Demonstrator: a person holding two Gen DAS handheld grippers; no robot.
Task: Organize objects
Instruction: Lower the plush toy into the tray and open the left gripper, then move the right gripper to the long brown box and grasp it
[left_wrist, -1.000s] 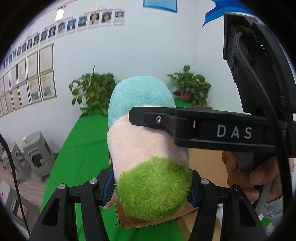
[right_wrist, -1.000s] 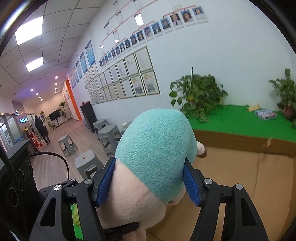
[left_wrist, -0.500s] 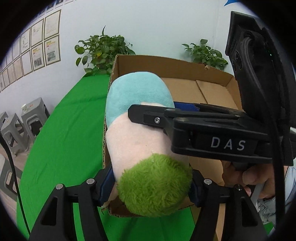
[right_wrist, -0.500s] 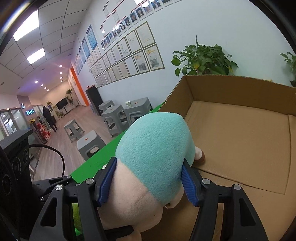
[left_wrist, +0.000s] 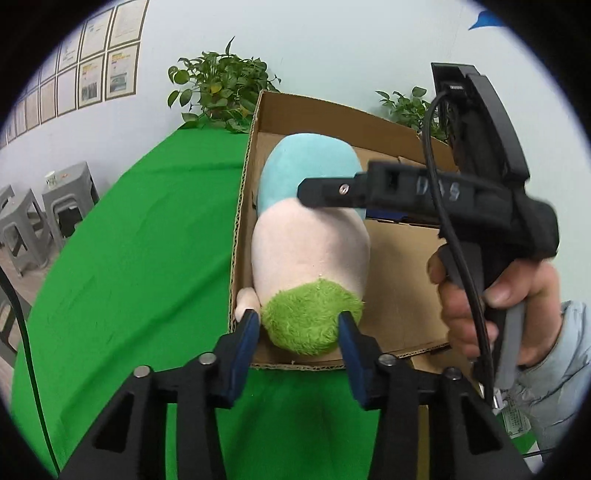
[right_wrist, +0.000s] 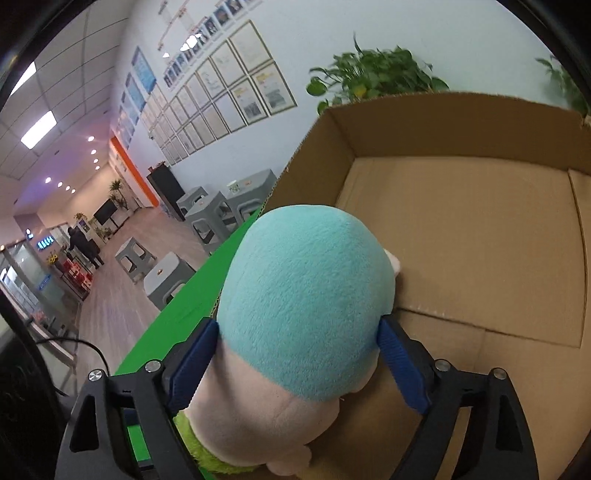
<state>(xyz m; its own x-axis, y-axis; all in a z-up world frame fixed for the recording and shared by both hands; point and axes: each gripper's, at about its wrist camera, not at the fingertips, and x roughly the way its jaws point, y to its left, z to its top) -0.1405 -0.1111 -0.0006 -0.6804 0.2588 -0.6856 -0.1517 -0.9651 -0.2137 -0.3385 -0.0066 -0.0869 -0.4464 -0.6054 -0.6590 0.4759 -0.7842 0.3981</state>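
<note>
A plush toy (left_wrist: 310, 236) with a teal end, a pale pink middle and a green furry end lies inside an open cardboard box (left_wrist: 391, 122), along its left wall. My left gripper (left_wrist: 300, 330) has its blue pads on both sides of the green end. My right gripper (right_wrist: 298, 341) has its pads on both sides of the teal end (right_wrist: 306, 295). The right gripper also shows in the left wrist view (left_wrist: 325, 190), reaching across the toy, held by a hand (left_wrist: 498, 306).
The box stands on a green cloth-covered table (left_wrist: 140, 236). Potted plants (left_wrist: 221, 92) stand behind the box by the white wall. Grey stools (right_wrist: 166, 273) stand on the floor to the left of the table.
Both grippers have carried the toy down into the box. The left gripper's pads now sit nearer the tip of the green end.
</note>
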